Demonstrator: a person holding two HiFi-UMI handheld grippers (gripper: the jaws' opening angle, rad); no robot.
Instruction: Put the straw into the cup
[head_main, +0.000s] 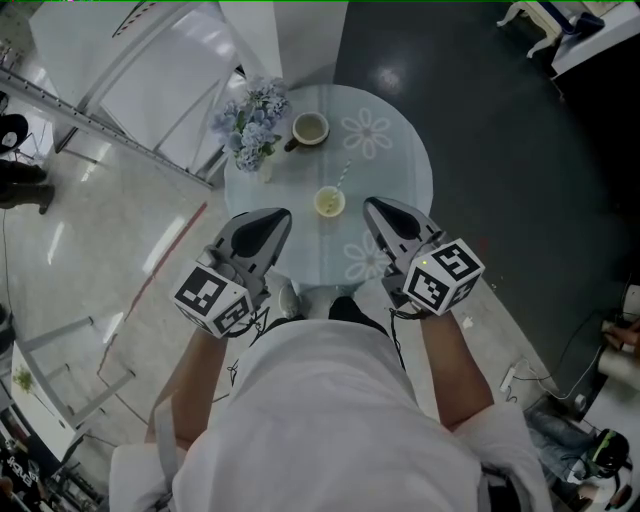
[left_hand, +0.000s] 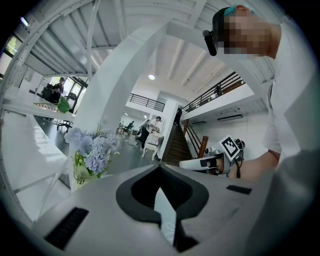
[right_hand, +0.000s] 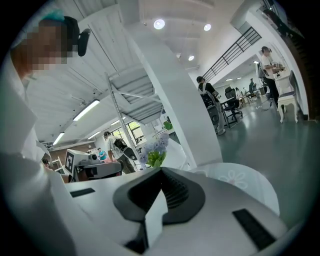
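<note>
A small cup (head_main: 329, 203) with pale green contents stands near the middle of the round glass table (head_main: 400, 165). A thin straw (head_main: 343, 174) leans out of it toward the far right. My left gripper (head_main: 281, 215) is held left of the cup at the table's near edge, jaws closed together and empty. My right gripper (head_main: 370, 205) sits just right of the cup, also shut and empty. In the left gripper view the left gripper's (left_hand: 160, 166) jaws meet at a point; the right gripper (right_hand: 161, 171) looks the same in its own view. Neither gripper view shows the cup.
A vase of blue hydrangeas (head_main: 250, 125) stands at the table's far left, with a mug (head_main: 310, 129) beside it. White flower prints mark the tabletop. A white staircase structure (head_main: 150, 80) rises to the left. People stand in the distant hall.
</note>
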